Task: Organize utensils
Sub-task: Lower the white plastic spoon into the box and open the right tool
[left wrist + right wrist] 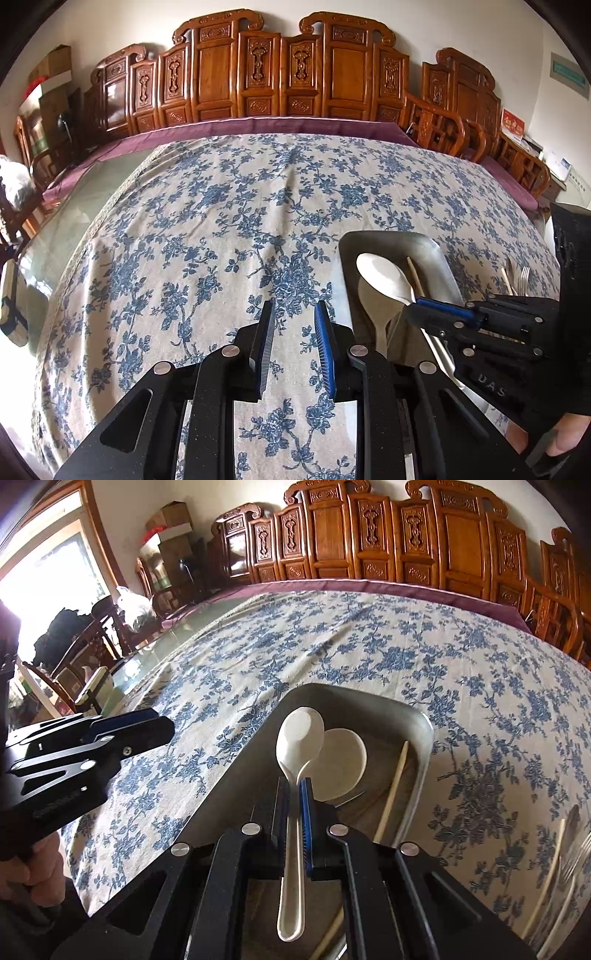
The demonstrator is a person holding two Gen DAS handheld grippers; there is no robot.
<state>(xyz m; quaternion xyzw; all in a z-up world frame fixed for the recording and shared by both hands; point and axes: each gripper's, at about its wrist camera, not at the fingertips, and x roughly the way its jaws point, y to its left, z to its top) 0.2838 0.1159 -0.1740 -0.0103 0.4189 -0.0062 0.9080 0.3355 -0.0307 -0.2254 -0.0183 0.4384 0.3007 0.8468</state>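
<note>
- The right gripper (294, 794) clamps the smooth white plastic spoon (298, 738) by its handle, above the grey metal tray (424, 738).
- A pale flat rice paddle (341, 764) and a wooden chopstick (391, 794) lie inside the tray.
- The left gripper (293, 317), jaws apart and holding nothing, hovers left of the tray over the blue-flowered tablecloth (221, 221).
</note>
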